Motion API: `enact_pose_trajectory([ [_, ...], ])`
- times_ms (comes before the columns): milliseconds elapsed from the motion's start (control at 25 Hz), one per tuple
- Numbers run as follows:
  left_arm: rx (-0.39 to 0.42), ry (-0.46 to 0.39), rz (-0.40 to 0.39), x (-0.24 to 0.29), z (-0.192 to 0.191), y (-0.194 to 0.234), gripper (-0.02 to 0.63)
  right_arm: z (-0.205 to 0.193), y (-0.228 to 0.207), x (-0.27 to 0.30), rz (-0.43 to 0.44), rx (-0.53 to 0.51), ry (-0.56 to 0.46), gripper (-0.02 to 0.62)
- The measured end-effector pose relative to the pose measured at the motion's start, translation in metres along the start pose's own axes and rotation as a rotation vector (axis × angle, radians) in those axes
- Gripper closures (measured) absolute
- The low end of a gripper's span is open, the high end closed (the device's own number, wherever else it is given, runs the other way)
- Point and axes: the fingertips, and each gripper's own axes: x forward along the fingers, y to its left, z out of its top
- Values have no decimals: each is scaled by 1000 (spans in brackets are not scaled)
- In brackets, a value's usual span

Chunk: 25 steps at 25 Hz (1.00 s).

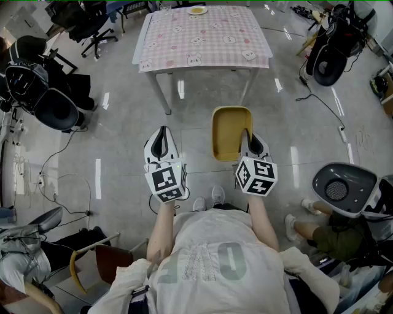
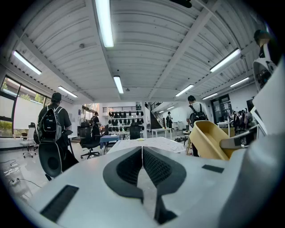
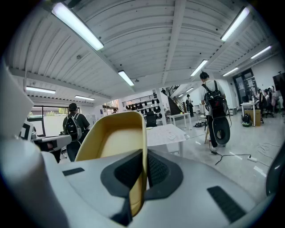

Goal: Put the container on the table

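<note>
R gripper (image 1: 248, 136) clamped on right wall of yellow container (image 1: 228, 132); container held in air over floor (image 1: 123, 122), open side up. L gripper (image 1: 163, 134) jaws together, nothing between, at container's 9 o'clock, not touching. Pink-checked bench (image 1: 202, 37) at 12 o'clock, well apart from container.

Tiny item (image 1: 196, 10) on table (image 1: 184, 43), unidentifiable

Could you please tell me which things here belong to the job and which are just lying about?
Part of the job: yellow container, clamped by its rim in the right gripper; table with the pink cloth ahead.
Just lying about: left gripper, shut and empty; office chair; floor cable.
</note>
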Motion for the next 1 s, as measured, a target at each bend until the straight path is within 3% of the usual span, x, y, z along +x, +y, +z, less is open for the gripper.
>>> enact_pose_trajectory([
  [640, -30, 18, 40, 43, -19, -13, 575, 2, -22, 34, 69, 6, -21, 565],
  [840, -38, 15, 43, 68, -28, -10, 575, -8, -28, 71, 75, 30, 18, 565],
  [1000, -41, 0, 48, 100, -19, -3, 577, 8, -26, 97, 84, 31, 11, 565],
])
